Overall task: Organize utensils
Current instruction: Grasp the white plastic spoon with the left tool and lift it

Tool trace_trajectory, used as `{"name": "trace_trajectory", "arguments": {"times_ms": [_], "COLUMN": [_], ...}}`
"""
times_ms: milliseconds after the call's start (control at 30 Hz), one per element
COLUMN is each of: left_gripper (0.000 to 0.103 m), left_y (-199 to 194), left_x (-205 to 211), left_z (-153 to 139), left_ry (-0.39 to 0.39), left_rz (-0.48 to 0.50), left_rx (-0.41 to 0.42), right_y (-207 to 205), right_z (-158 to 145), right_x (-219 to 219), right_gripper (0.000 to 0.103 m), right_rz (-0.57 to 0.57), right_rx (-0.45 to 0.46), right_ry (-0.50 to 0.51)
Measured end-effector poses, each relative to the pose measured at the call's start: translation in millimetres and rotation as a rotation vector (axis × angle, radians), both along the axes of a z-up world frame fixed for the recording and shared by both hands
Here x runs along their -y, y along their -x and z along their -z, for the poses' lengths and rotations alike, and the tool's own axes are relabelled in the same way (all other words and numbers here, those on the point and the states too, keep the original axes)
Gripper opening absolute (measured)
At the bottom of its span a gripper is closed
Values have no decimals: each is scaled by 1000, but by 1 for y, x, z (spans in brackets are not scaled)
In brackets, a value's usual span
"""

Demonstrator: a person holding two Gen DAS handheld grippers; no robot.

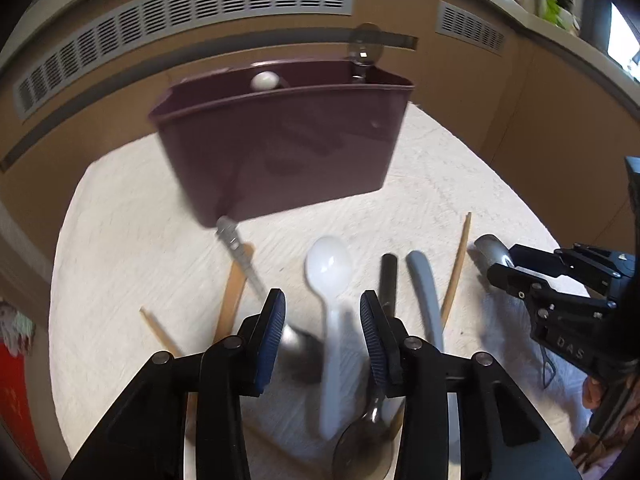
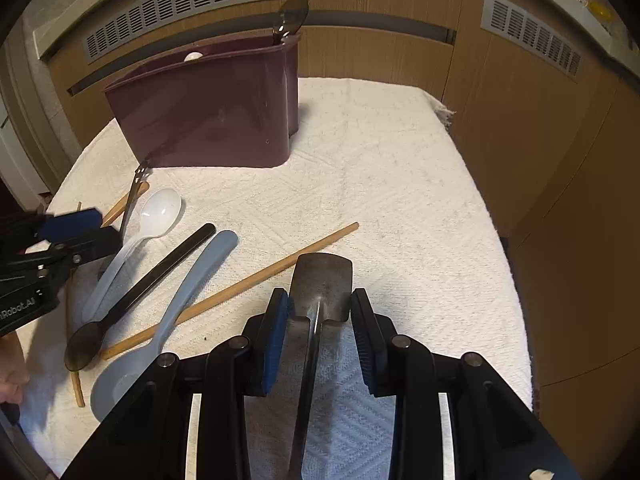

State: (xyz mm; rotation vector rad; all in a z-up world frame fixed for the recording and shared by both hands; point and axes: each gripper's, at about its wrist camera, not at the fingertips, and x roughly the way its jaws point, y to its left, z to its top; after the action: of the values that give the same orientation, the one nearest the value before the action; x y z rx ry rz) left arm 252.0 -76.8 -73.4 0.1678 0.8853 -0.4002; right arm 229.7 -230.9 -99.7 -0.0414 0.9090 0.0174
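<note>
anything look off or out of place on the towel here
Yes: a metal fork lies with its tines jammed against the base of the maroon caddy, crossing a chopstick. The other utensils lie loose on the towel, unsorted.

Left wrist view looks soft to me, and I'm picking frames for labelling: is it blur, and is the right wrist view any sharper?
Left wrist view: motion blur smears the maroon caddy and white spoon, while the left gripper stays crisp. Right wrist view: sharp throughout; towel weave and chopstick edges read clearly. Both views: strong fisheye bending of the wall vents.
</note>
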Motion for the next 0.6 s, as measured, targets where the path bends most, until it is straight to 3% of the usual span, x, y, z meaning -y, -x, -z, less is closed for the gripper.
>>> {"name": "trace_trajectory", "arguments": {"times_ms": [200, 333, 600], "left_gripper": [40, 40, 40], "left_y": [-23, -38, -49], "left_x": [28, 28, 18], "left_z": [7, 22, 21], "left_ry": [-59, -54, -29], "left_rz": [10, -23, -72], "left_rx": [-30, -96, -99], "right_y": [12, 16, 14], "right_z": [-4, -4, 4], "right_x": [11, 17, 22], "right_gripper": [30, 30, 30], "right_rz": [2, -2, -4], "right_rx": [36, 45, 37], "right_ry": [-6, -36, -55]}}
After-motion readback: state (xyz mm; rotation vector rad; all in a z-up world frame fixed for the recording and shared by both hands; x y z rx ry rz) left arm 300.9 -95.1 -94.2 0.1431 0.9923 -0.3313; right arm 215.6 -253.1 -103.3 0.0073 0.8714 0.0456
